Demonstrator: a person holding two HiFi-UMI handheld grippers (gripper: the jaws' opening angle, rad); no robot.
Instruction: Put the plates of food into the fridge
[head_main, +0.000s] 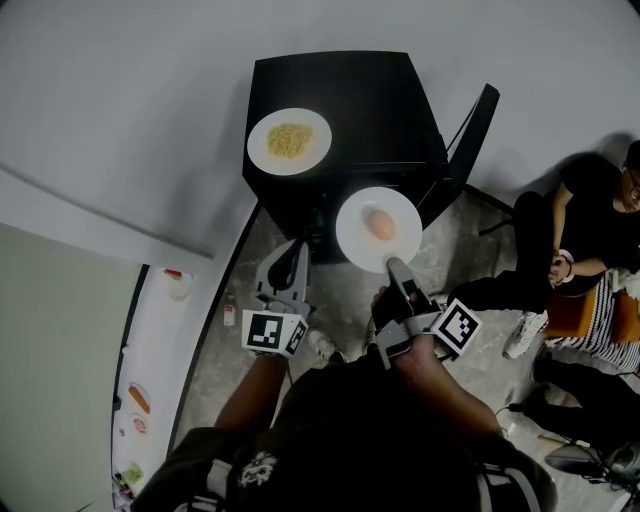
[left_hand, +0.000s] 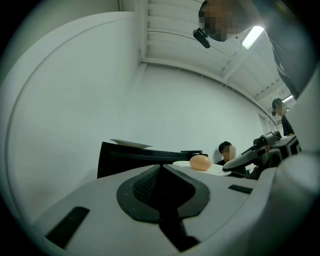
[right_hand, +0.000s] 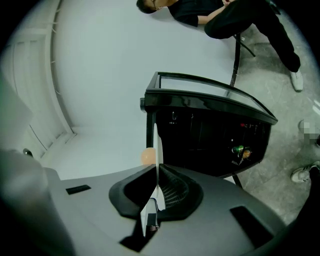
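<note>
Our right gripper (right_hand: 157, 176) has its jaws pinched tight on the near rim of the white plate (head_main: 350, 228). In the right gripper view we see the plate edge-on, going straight up between the two pads. A round brown food, maybe an egg (head_main: 381, 224), sits in the middle of the plate. Our left gripper (left_hand: 161, 172) has its jaws shut together with nothing between them. It hangs just beside the plate, on the left, and does not touch it.

The plate is up in the air in front of the black fridge (head_main: 370, 100). The fridge door (head_main: 474, 125) looks open, off to the right. Inside we can see a dark shelf with a green can (right_hand: 239, 149).

A second plate (head_main: 262, 135), with yellow noodles (head_main: 289, 140), waits on top of the fridge.

We think the job now is to carry the egg plate into the fridge. We hold it by one edge only, so it can tip. We should hold it flat, or the egg may roll off. We should go slow and slide the plate onto a bare bit of shelf, away from the can. We should let go only when it sits down flat. The left gripper could go under the far side to help. After that, the noodle plate is next.
</note>
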